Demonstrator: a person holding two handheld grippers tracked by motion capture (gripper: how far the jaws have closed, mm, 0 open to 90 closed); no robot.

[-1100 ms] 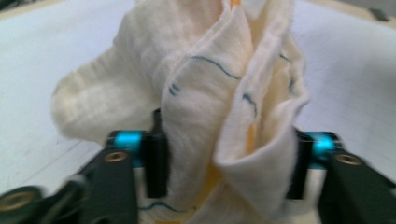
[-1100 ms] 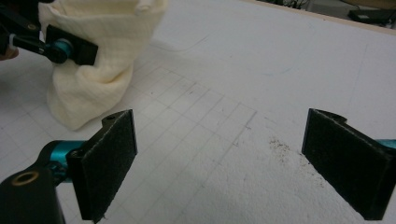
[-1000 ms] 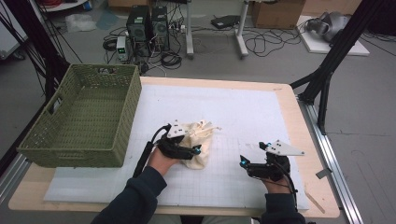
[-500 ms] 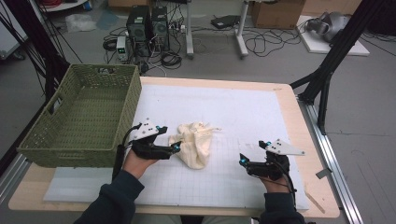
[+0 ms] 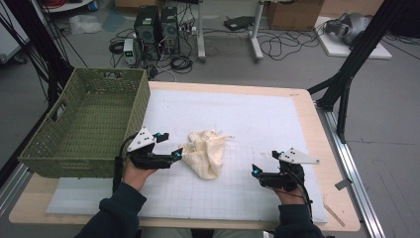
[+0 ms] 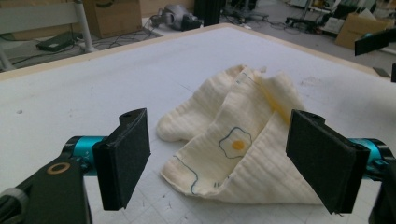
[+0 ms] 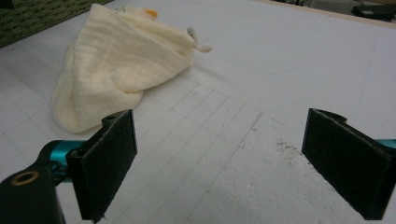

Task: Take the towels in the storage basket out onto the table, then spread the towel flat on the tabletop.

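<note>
Table (image 5: 317, 114) with a pale wooden edge carries a white gridded mat (image 5: 267, 124) over most of its top. Behind it, on the grey floor, stand computer towers (image 5: 157, 22) amid loose cables, and black frame legs rise at the right.

Next in size is the green woven basket (image 5: 84, 126), sitting on the table's left end, with a handle slot in its near-left wall. The basket lies just left of the left gripper.

Smaller again is the cloth (image 5: 205, 152), a cream, crumpled heap lying on the mat between the two grippers, nearer the left one. In the left gripper view the cloth (image 6: 243, 140) shows a fried-egg print with a blue outline and an orange yolk, and its folds stand up in a low peak. In the right gripper view the cloth (image 7: 121, 60) lies farther off, up and to the left, with a small loop or tag at its far edge.

Left gripper (image 5: 171, 153) points right at the cloth, its tips just beside the near-left edge; whether they touch it I cannot tell. Its jaws are spread wide, with the cloth seen between them and nothing pinched.

Right gripper (image 5: 260, 171) sits well apart from the cloth, low over bare mat, pointing left. Its jaws are likewise spread wide, around nothing.
</note>
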